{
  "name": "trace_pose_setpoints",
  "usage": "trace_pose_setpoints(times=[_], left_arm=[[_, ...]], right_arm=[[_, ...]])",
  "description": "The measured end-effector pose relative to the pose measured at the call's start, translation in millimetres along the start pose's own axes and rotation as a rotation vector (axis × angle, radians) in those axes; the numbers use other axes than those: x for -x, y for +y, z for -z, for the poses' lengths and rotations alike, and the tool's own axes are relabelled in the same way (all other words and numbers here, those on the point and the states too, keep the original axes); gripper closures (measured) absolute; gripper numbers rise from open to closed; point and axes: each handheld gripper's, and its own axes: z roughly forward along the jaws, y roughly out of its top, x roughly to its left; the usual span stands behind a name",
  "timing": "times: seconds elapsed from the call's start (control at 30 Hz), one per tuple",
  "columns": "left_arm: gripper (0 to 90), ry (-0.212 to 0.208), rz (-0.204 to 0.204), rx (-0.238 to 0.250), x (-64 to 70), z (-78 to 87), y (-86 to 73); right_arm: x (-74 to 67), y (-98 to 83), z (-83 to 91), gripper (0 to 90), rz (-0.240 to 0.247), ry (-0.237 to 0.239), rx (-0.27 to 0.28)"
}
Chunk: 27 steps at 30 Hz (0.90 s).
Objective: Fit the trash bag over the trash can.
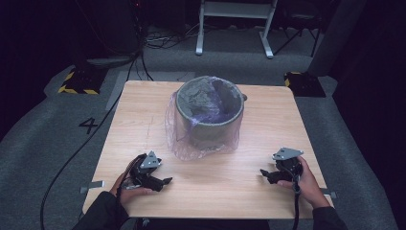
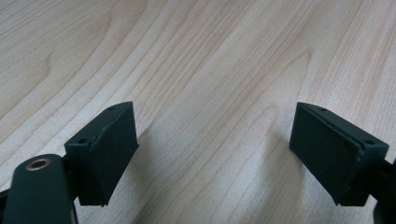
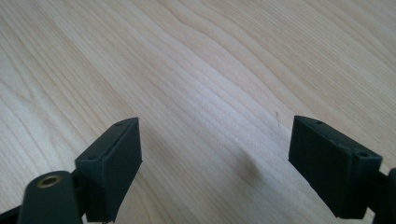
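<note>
Presently both grippers idle on table (image 1: 143,110), nr front edge: left gripper (image 1: 165,181) & right gripper (image 1: 264,173) spread, empty. Next, likely: reach fwd to bag-lined bin (image 1: 209,112).

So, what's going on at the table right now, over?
Left claw open, empty, low over table. Right claw open, empty. Grey bin with purple bag liner upright mid-table, untouched. Nothing between.

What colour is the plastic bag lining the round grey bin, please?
Translucent pale purple plastic bag, seen best in the high view.
</note>
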Motion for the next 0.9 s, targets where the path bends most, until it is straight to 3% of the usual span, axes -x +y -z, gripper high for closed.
trace_pose_setpoints(times=[0.5, 0.9], left_arm=[[14.7, 0.0, 0.0, 0.0, 0.0, 0.0, 0.0], [14.7, -0.001, -0.001, -0.001, 0.0, -0.3, 0.4]], right_arm=[[-1.9, -18.8, 4.5, 17.6, -0.03, -0.017, 0.018], [-1.0, -41.4, 10.7, 17.4, -0.119, 0.006, 0.105]])
